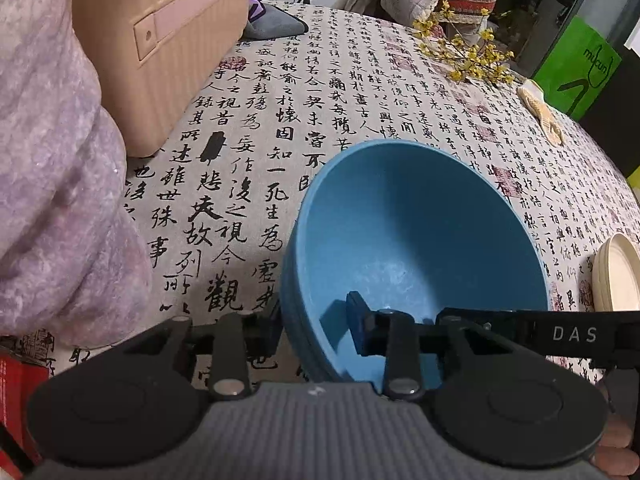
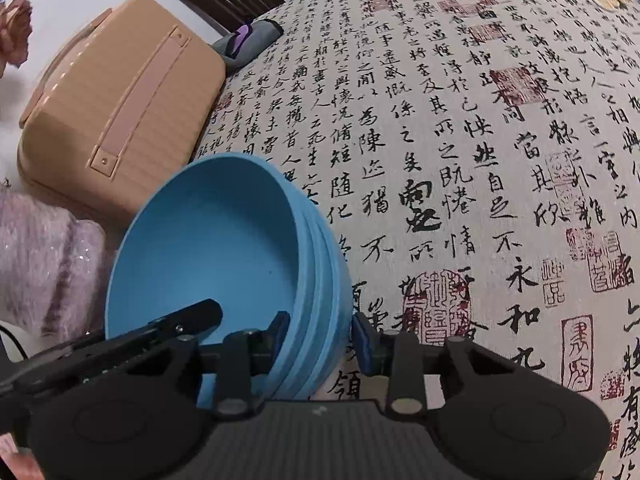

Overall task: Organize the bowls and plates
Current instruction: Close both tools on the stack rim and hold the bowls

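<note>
A stack of nested blue bowls [image 1: 420, 220] [image 2: 200, 240] rests on the calligraphy tablecloth [image 1: 280, 92] [image 2: 500, 152]. My left gripper [image 1: 316, 326] straddles the stack's near-left wall, one pad outside and one inside, and both pads press on it. In the right wrist view my right gripper [image 2: 320, 332] clamps the opposite wall, its left pad inside the top bowl and its right pad against the outer bowls. The left gripper's black finger [image 2: 180, 322] shows across the bowl there. In the left wrist view the right gripper's black bar [image 1: 560, 334] reaches in from the right.
A peach ribbed case [image 1: 160, 48] [image 2: 120, 112] stands just behind the bowls. A fuzzy lilac sleeve [image 1: 52, 160] [image 2: 48, 248] fills the left. Cream plates [image 1: 616, 276] sit at the right edge. Yellow flower sprigs [image 1: 468, 52], a grey cloth [image 1: 272, 22] and a green bag [image 1: 580, 68] lie farther back.
</note>
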The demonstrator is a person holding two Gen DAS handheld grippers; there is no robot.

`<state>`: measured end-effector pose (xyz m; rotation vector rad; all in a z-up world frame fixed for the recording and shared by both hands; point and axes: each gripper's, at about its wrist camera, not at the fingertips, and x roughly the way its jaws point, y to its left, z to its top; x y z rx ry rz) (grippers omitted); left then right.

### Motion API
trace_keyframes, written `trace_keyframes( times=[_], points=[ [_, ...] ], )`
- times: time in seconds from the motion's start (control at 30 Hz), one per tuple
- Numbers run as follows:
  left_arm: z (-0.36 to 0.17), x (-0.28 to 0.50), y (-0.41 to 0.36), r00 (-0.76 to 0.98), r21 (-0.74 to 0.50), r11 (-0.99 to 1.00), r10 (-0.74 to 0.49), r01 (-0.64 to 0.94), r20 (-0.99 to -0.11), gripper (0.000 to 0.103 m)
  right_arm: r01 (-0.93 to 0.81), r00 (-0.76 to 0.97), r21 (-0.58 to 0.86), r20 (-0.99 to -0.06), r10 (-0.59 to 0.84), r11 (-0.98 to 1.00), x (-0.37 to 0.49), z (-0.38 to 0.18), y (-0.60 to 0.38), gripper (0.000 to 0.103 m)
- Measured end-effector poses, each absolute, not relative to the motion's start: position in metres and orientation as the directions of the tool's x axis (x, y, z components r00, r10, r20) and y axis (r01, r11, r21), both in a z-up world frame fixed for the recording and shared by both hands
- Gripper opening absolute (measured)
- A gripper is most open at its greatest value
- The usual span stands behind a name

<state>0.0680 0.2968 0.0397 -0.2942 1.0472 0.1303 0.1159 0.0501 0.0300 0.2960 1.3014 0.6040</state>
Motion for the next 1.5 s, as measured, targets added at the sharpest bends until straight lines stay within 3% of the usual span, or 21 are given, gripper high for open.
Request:
trace_keyframes(
  times=[0.37, 1.5],
  points=[
    [0.043, 0.068, 0.291, 0.499, -0.164, 0.953, -0.016, -0.254, -0.866, 0.033, -0.247, 0.148, 0.525, -0.81, 0.567, 0.815, 0.116, 0.032, 0.04, 0.028],
    [0.056, 0.076, 0.25, 0.537, -0.17, 0.962, -0.029, -0.215, -0.843, 0.033, -0.252, 0.203, 0.516, -0.799, 0.566, 0.818, 0.118, 0.053, -0.005, 0.027]
  ],
)
